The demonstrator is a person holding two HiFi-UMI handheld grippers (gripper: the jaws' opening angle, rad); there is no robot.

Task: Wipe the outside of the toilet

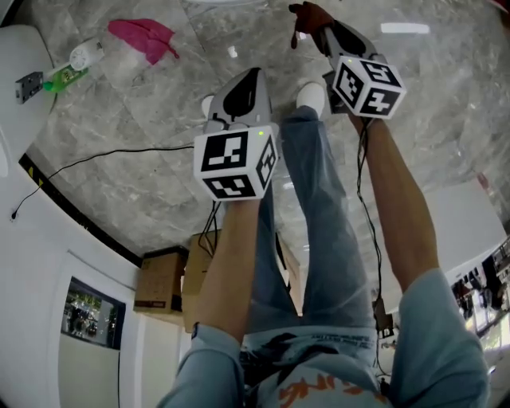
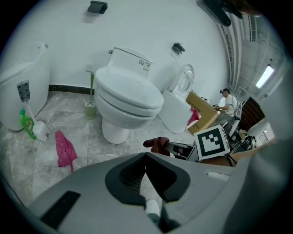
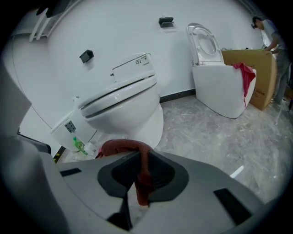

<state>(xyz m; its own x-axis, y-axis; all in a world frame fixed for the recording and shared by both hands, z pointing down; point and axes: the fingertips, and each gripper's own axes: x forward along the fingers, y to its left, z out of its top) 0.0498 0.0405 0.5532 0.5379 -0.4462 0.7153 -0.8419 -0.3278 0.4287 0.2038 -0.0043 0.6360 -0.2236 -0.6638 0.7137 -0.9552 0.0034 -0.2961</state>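
Observation:
The white toilet (image 2: 128, 98) stands against the wall with its lid down, also seen in the right gripper view (image 3: 123, 109). My right gripper (image 3: 139, 157) is shut on a dark red cloth (image 3: 126, 147), whose end hangs down between the jaws. In the head view that right gripper (image 1: 315, 28) is held out ahead above the floor with the cloth (image 1: 307, 14) at its tip. My left gripper (image 1: 253, 76) hovers beside it, a little nearer to me. The jaws of the left gripper (image 2: 145, 157) are shut with nothing in them. Neither gripper touches the toilet.
A pink cloth (image 2: 65, 151) and a green bottle (image 2: 27, 125) lie on the marble floor left of the toilet, beside another white fixture (image 2: 23, 87). A second toilet (image 2: 176, 105) with its lid up, a cardboard box (image 2: 201, 112) and a person (image 2: 226, 103) are to the right.

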